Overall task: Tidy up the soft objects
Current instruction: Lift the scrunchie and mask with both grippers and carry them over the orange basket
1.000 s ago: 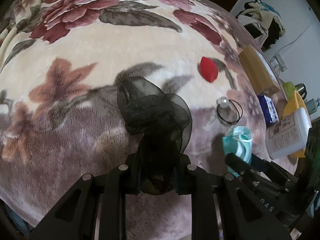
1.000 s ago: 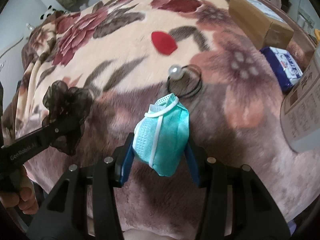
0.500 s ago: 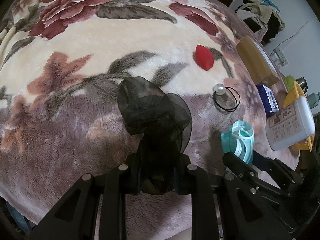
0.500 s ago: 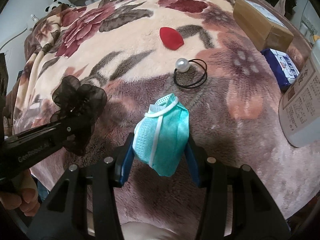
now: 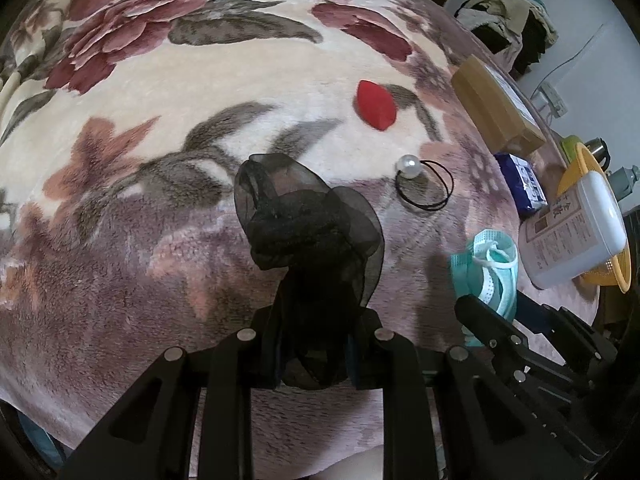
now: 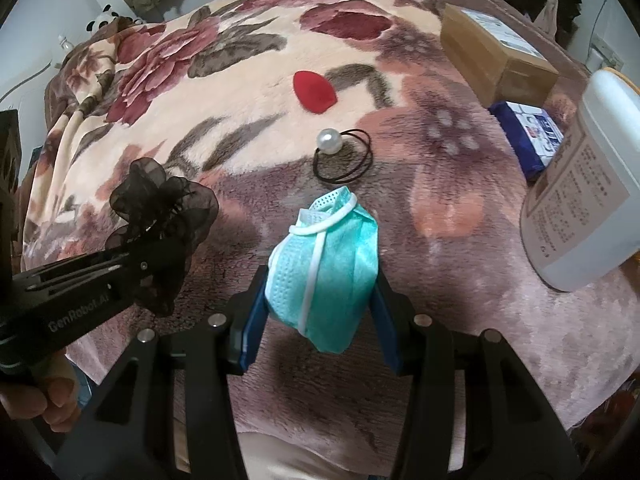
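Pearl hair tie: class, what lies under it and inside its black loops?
The pearl hair tie lies flat on the floral blanket. Only blanket pile shows inside its loops. The strip of blanket directly beneath the pearl and the cords is covered, so unseen.

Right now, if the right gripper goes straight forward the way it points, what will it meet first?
Probably the pearl hair tie. It lies on the blanket just beyond the folded mask that the right gripper holds; the red sponge is farther. Depth is uncertain.
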`<state>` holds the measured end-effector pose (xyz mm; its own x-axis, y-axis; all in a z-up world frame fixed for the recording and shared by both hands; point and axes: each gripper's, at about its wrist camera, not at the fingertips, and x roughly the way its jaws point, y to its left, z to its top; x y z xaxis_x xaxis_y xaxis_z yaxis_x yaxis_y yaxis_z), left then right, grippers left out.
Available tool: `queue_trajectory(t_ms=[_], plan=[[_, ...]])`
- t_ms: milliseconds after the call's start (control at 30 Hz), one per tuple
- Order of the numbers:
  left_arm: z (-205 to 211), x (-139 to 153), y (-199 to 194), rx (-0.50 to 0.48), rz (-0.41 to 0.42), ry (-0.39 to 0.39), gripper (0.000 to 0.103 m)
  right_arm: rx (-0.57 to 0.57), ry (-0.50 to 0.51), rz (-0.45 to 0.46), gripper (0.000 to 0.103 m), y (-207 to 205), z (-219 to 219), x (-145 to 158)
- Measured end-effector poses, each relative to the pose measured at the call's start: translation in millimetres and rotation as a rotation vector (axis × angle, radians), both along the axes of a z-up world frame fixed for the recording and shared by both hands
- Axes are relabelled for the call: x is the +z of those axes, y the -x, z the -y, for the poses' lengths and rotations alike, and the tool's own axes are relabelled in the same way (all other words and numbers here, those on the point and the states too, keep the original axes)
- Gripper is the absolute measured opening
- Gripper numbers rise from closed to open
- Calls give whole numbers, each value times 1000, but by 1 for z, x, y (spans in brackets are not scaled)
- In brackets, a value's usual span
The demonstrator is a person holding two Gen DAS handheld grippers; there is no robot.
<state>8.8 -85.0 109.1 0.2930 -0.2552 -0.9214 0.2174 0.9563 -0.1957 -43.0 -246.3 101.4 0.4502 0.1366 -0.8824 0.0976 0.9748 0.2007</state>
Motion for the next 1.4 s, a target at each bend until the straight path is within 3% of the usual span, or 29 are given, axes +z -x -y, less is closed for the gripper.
queue_trajectory(t_ms=[800, 1400], plan=[[56, 5, 12, -85, 8, -19, 22, -57, -25, 32, 49, 21, 46, 16], [77, 30, 20, -125, 40, -14, 22, -76, -26, 70, 49, 32, 63, 36]])
